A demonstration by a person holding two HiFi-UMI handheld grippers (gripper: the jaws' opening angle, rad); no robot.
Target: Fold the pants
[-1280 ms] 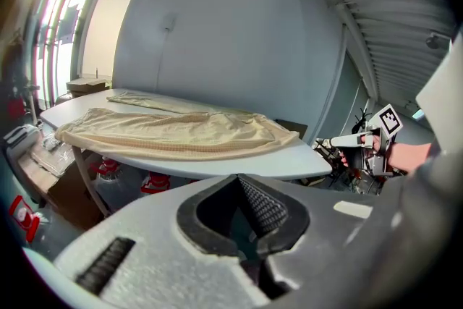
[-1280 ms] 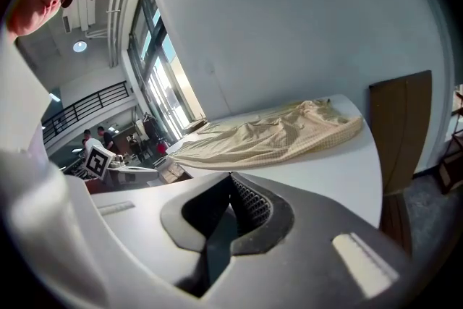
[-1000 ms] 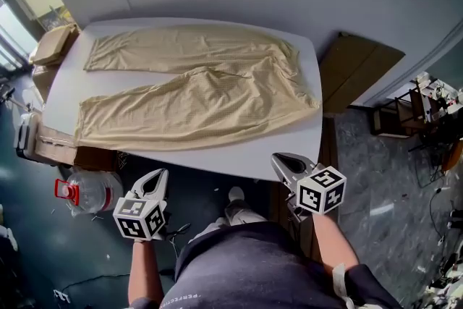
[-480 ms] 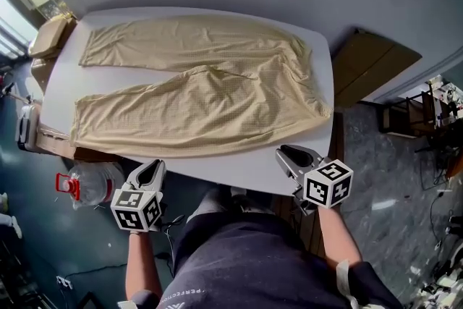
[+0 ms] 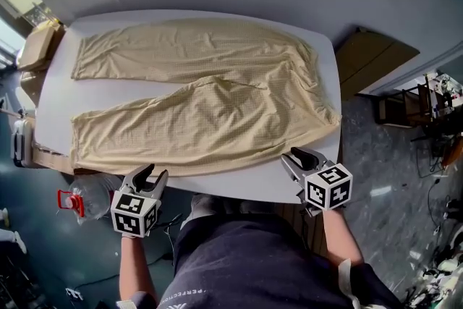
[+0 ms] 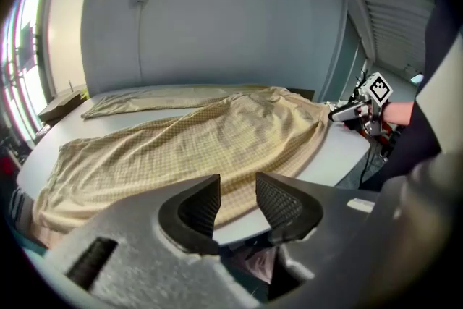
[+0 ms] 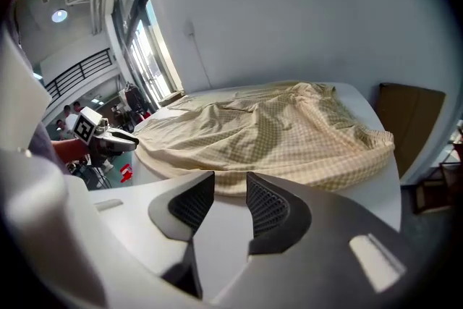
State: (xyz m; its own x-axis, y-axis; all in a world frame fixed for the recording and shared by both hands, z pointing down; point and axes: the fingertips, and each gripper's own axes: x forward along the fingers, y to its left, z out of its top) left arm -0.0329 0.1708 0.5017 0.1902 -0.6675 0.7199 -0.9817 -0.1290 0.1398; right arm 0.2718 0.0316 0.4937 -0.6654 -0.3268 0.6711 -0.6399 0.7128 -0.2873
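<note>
Beige checked pants [image 5: 210,105] lie spread flat on a white table [image 5: 108,87], waist to the right and both legs running left. My left gripper [image 5: 153,171] hovers just off the near edge, by the hem of the nearer leg. In the left gripper view the left gripper [image 6: 237,195] points at the pants [image 6: 202,141]; its jaws have just been opening and hold nothing. My right gripper [image 5: 293,155] is over the near edge, close to the waist corner. In the right gripper view the right gripper [image 7: 230,192] has also just been opening, empty, facing the pants [image 7: 289,130].
A clear water bottle with a red cap [image 5: 83,195] stands on the floor under the near left corner. A cardboard box [image 5: 36,47] sits at the table's left end. A brown cardboard sheet [image 5: 376,58] leans by the wall on the right.
Both grippers have moved forward to the table's near edge. Both pairs of jaws went from shut to open.
</note>
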